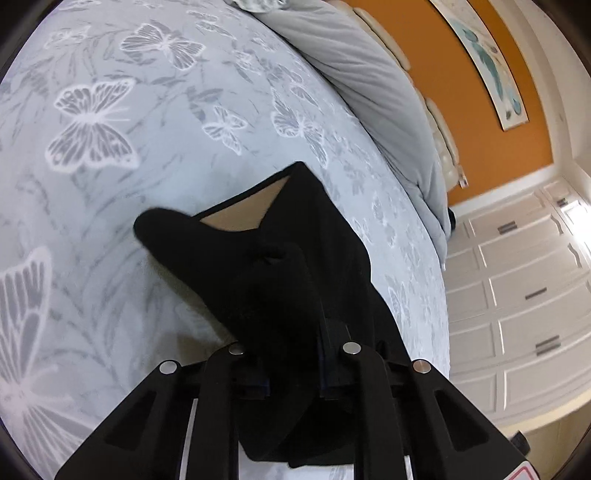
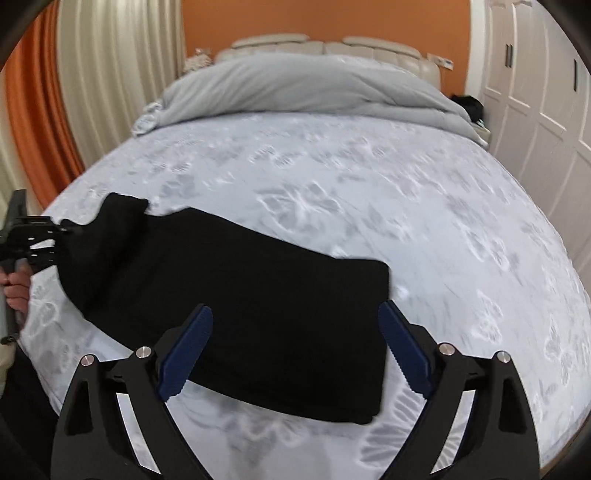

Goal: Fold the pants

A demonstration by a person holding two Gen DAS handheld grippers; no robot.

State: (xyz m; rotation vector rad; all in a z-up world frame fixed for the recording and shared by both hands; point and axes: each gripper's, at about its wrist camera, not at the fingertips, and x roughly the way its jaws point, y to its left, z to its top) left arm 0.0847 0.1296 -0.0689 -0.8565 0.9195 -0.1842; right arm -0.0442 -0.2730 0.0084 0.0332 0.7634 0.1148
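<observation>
pants (image 2: 236,295): black, tan lining | bed sheet (image 2: 369,184): pale grey, white butterfly print | duvet (image 2: 295,85): plain grey | wall (image 2: 325,18): orange | right tool pads (image 2: 188,350): blue

bed (image 2: 332,177) | orange wall (image 2: 325,18) | white wardrobe (image 1: 517,295) | curtains (image 2: 92,74)

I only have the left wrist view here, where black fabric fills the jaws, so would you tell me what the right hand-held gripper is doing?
Observer: The right hand-held gripper is open, its blue pads standing apart above the pants, with nothing pinched.
Operator: Thank you. How do the pants lie overall?
Observer: They stretch as one long black band across the butterfly bedspread, with a squared-off end near the right hand-held gripper.
Operator: And where does my left hand-held gripper hold them?
Observer: The left hand-held gripper is shut on the pants at the opposite end, at the far left of the right wrist view.
</observation>
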